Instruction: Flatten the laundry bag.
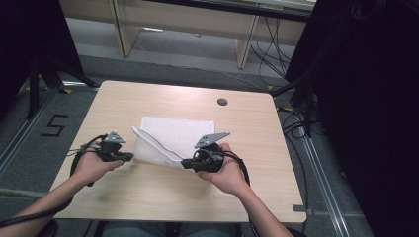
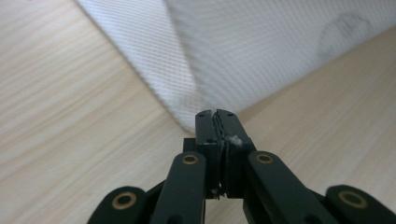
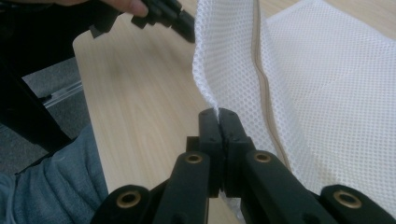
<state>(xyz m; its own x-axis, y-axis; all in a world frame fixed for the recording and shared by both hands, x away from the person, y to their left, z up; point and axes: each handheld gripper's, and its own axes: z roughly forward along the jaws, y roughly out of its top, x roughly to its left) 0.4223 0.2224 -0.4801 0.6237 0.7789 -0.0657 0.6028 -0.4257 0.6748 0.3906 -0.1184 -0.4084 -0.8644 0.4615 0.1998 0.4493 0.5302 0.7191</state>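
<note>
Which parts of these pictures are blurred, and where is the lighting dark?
High view: dark upper corners, evenly lit table. Left gripper view: mesh bag and wood blurred, fingers sharp. Right gripper view: mesh sharp, left gripper and table edge soft.

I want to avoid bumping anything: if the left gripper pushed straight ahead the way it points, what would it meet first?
The white mesh bag, most likely. The left gripper is shut on its edge, and the lifted mesh lies directly ahead, with the table below.

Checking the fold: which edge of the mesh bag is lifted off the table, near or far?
The near edge of the mesh bag: pinched between the left gripper and right gripper, it stands up, while the far edge lies flat on the table.
</note>
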